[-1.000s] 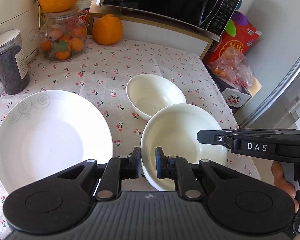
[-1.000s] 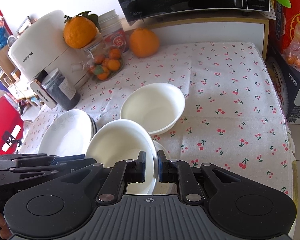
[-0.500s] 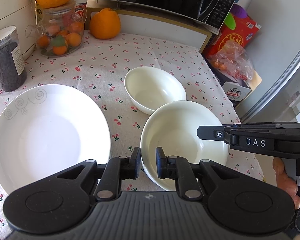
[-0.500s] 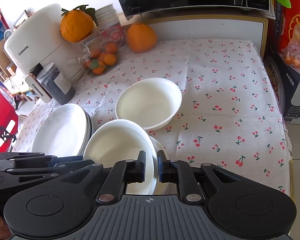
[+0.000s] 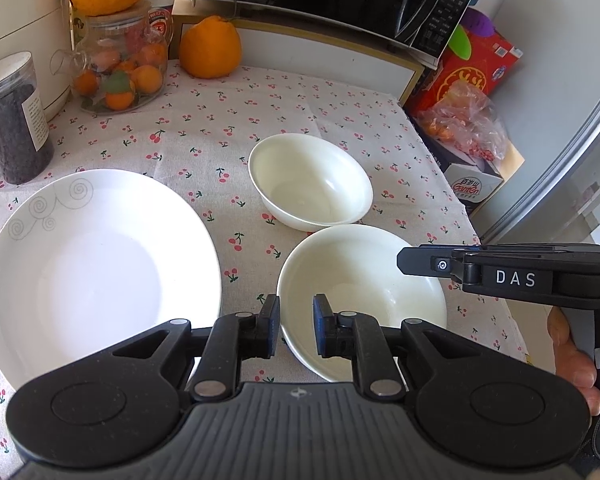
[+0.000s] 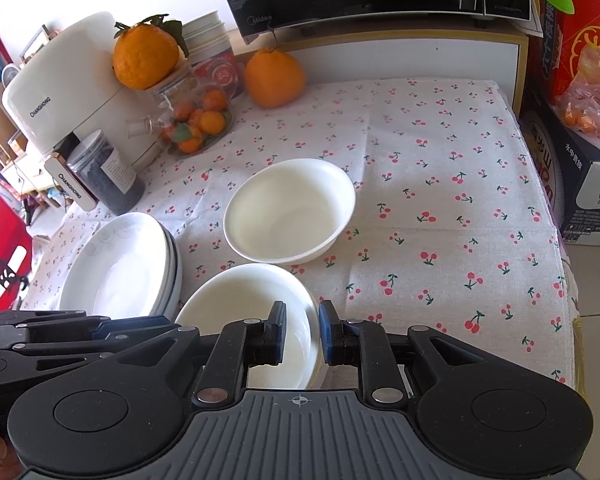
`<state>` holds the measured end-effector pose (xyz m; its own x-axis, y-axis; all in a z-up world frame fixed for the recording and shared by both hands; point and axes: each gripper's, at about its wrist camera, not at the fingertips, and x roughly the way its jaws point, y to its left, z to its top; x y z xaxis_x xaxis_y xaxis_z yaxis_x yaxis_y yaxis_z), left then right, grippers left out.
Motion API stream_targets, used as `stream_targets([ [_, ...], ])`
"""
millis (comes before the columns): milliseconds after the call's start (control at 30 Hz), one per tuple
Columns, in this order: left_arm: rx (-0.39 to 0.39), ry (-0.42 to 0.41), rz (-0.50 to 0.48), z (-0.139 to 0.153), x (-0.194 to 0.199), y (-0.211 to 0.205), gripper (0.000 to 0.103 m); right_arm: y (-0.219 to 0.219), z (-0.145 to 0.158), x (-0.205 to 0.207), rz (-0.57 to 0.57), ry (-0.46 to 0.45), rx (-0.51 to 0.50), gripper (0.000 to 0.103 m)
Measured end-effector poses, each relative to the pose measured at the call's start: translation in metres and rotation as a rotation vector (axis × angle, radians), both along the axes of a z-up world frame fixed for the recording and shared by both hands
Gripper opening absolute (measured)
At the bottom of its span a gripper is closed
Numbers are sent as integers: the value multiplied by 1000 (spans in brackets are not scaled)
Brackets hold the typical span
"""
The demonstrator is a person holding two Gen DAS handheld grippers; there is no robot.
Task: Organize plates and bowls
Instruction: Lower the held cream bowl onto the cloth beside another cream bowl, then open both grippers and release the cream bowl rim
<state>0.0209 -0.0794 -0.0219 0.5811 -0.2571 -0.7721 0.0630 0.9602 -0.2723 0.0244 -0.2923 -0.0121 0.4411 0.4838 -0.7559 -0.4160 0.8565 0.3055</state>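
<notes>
Your right gripper has just been opening, its jaws astride the rim of the near bowl at the table's front edge; left gripper narrowly parted, gripping nothing. Let go fully, then nest the far bowl.

A cherry-print tablecloth covers the table, bearing stacked plates, two bowls, an orange and jars.
</notes>
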Motion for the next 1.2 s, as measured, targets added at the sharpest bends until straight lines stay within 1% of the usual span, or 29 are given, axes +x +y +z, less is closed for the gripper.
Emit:
stream_targets([
  [233,-4,-2,4,1,0,1,15,-3,2,1,-17,-2,14,19],
  [567,-18,-11,12,3,2,2,16,-3,2,2,-33,0,10,19],
  [733,-11,-32,22,11,7,3,17,-5,2,4,-56,-1,10,19],
  [800,-7,-44,26,15,12,3,16,-6,2,6,-73,-2,14,25],
  [833,-6,-48,31,16,15,4,17,-7,2,7,-82,-2,16,31],
  [933,-22,-36,49,17,25,8,18,-9,2,10,-106,3,22,32],
  [967,-26,-28,54,17,28,10,20,-10,1,11,-116,7,25,32],
  [1033,-45,-12,48,17,36,13,29,-13,0,14,-134,18,33,32],
  [1100,-48,-6,43,17,41,13,34,-17,-2,17,-158,28,39,36],
  [1167,-35,1,45,17,46,12,34,-20,-3,21,-186,33,41,43],
  [1200,-36,4,48,16,48,12,37,-21,-3,22,-196,34,40,45],
])
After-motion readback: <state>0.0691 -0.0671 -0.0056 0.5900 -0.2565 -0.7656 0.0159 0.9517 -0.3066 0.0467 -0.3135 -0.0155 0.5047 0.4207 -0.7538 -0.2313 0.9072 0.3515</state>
